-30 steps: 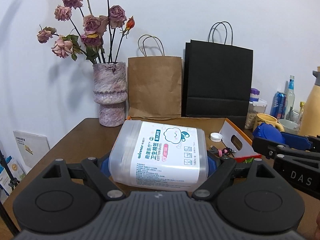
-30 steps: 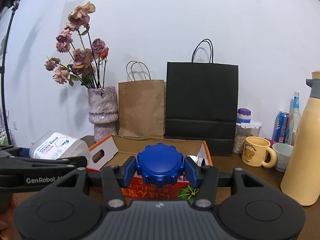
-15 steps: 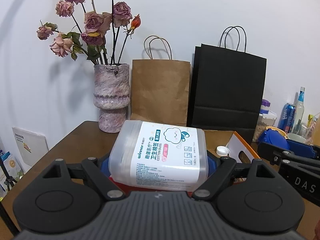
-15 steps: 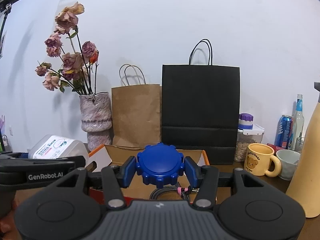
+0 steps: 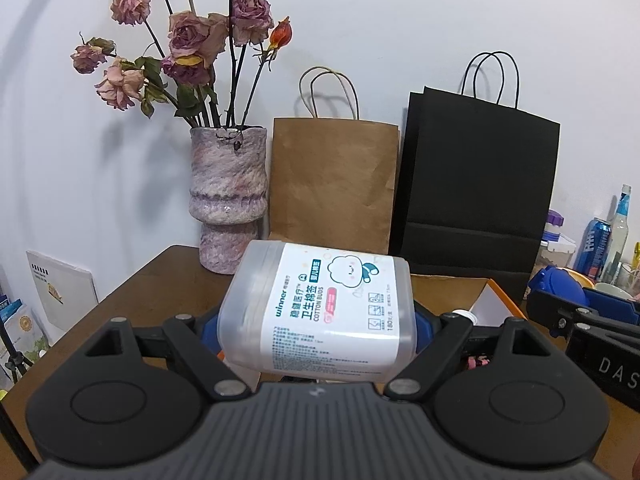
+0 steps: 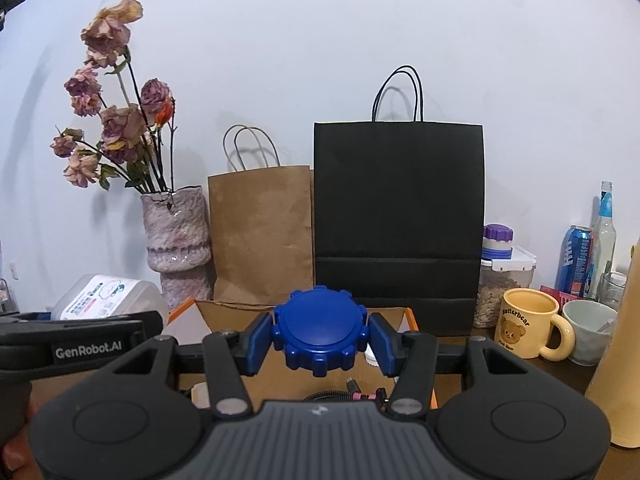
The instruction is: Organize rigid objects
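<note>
My left gripper is shut on a clear plastic cotton buds box with a white label, held on its side above the table. The box also shows at the left of the right wrist view. My right gripper is shut on a round blue ridged lid, held over an open orange cardboard box. In the left wrist view the cardboard box lies under and to the right of the cotton buds box. A small white cap and a cable lie inside it.
A vase of dried roses, a brown paper bag and a black paper bag stand along the back wall. At the right stand a yellow mug, a white cup, a seed jar, a can, a bottle and a tan flask.
Both grippers have risen with their loads. The cardboard box sits lower in both views. The left gripper has drifted left, toward the vase.
</note>
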Demonstrator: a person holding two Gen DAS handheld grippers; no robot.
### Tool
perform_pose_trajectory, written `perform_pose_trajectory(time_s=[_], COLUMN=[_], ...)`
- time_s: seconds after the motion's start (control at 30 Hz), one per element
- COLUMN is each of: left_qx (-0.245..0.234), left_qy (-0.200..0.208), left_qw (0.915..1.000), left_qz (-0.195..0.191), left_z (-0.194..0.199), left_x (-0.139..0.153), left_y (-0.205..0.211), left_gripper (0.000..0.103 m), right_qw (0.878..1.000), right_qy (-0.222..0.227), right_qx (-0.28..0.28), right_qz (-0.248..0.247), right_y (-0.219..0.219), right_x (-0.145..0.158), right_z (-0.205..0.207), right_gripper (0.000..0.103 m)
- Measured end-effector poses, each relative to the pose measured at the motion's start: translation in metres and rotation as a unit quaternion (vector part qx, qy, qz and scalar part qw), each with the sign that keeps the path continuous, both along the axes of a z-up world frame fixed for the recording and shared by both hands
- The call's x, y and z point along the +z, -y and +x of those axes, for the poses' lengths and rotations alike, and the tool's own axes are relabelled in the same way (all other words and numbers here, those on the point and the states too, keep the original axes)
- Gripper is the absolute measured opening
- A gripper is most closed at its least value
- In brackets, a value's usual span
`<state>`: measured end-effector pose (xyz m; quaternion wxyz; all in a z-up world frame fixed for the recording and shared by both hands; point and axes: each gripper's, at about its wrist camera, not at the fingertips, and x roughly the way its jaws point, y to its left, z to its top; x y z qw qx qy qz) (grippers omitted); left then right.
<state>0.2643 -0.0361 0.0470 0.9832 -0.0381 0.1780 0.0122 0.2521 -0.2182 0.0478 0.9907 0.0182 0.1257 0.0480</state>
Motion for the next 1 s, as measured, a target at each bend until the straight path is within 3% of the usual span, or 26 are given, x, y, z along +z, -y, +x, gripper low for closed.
perform_pose_trajectory(time_s=[1.0], left_qx=[0.005], left_qy=[-0.025], left_qw=[0.9996], left_qz=[0.011], left_z=[0.078], left_x=[-0.014], left_y=[0.004], left_gripper=[0.085], right_qw=[0.999], right_qy=[-0.046], right_qx=[-0.008], right_qz=[-0.022], right_y=[-0.003], right_x=[-0.016], right_z=[0.081], right_gripper=[0.051])
